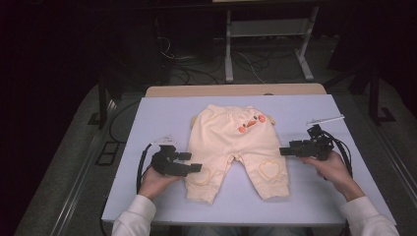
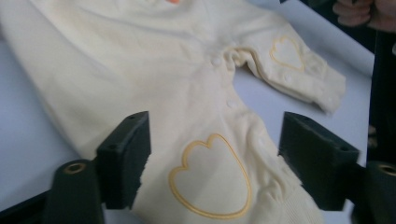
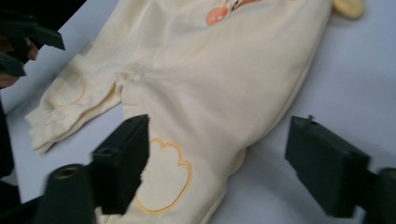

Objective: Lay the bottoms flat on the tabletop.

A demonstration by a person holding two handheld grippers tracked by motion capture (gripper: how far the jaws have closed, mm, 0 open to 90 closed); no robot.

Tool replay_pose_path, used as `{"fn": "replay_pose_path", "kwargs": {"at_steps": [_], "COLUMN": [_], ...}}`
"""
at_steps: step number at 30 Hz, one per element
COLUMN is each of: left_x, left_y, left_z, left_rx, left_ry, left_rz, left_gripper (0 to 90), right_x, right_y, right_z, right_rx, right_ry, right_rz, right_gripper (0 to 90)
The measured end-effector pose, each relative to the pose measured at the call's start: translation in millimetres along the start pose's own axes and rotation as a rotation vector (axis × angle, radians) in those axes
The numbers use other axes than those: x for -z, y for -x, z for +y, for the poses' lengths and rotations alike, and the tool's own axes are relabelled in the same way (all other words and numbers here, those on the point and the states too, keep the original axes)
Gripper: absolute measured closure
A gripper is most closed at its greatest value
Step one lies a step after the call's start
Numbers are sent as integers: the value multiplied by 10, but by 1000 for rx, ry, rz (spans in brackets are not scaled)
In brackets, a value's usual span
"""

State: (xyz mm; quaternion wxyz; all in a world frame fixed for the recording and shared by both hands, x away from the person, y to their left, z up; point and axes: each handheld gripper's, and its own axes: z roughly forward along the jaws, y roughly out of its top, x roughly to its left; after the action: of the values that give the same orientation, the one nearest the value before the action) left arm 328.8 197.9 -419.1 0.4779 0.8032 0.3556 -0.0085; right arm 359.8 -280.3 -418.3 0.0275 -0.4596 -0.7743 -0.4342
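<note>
Cream baby trousers (image 1: 231,142) lie flat on the pale table (image 1: 162,113), waist at the far side, legs pointing toward me. An orange motif (image 1: 252,123) sits near the waist, and each knee has a heart outline. My left gripper (image 1: 194,167) is open at the outer edge of the left leg. In the left gripper view its jaws (image 2: 217,135) stand wide above the heart patch (image 2: 210,182), not pressing the cloth. My right gripper (image 1: 283,151) is open beside the right leg. In the right gripper view it (image 3: 222,135) hovers over the leg's heart patch (image 3: 163,177).
A thin white strip (image 1: 324,119) lies on the table at the far right. A wooden edge (image 1: 236,90) runs along the table's far side. Behind it stand a white metal frame (image 1: 268,29) and floor cables (image 1: 196,69). Bare tabletop surrounds the trousers.
</note>
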Motion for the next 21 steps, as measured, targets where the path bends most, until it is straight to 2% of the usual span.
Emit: {"fn": "replay_pose_path", "kwargs": {"at_steps": [4,9,12,21], "left_x": [92,179,211,351], "left_y": [-77,-130,-144,-178], "left_z": [-2,-22,-33,-97], "left_rx": [24,19,16,11], "left_ry": [81,122,129,183], "left_rz": [22,51,70,109], "left_gripper": [143,87,27,0], "right_x": [54,110,148,313], "right_y": [0,-10,-15,8], "right_z": [6,-1,-12,-120], "right_rx": [26,52,63,67], "right_ry": [56,95,117,173], "right_rz": [-12,-20,-27,-60], "right_gripper": [111,1,1,1]}}
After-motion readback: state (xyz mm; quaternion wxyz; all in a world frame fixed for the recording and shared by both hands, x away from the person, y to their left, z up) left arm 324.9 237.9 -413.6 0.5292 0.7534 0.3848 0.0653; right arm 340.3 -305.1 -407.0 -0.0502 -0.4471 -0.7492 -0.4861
